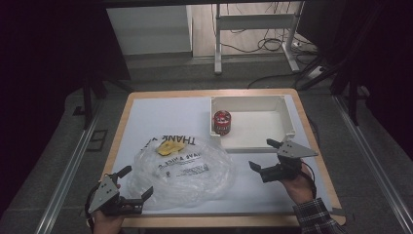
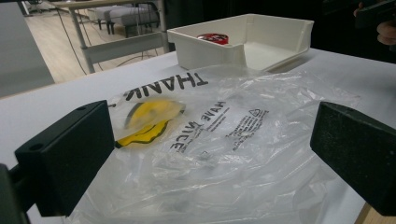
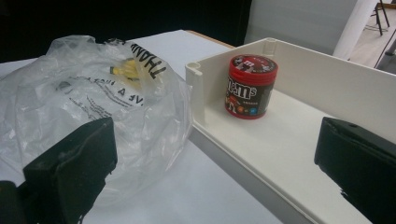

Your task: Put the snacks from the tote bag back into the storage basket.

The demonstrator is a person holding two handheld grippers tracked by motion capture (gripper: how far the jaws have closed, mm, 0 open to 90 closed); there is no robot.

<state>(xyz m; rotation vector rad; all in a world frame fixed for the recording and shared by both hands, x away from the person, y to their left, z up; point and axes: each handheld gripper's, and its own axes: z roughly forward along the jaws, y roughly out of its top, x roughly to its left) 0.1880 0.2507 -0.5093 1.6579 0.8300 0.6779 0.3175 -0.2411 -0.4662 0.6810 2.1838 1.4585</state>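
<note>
White-topped table carried a clear plastic bag near centre and a white tray at the far right with a red candy jar upright in its left corner. Left claw was released at the bag's near-left edge, likely nearer it. Right claw was released just off the tray's near rim, jar ahead and left of it.

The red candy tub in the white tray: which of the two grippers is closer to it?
Right. The right gripper hovers open by the tray's near edge, close to the candy tub; the left gripper sits open beyond the plastic bag, farther away.
</note>
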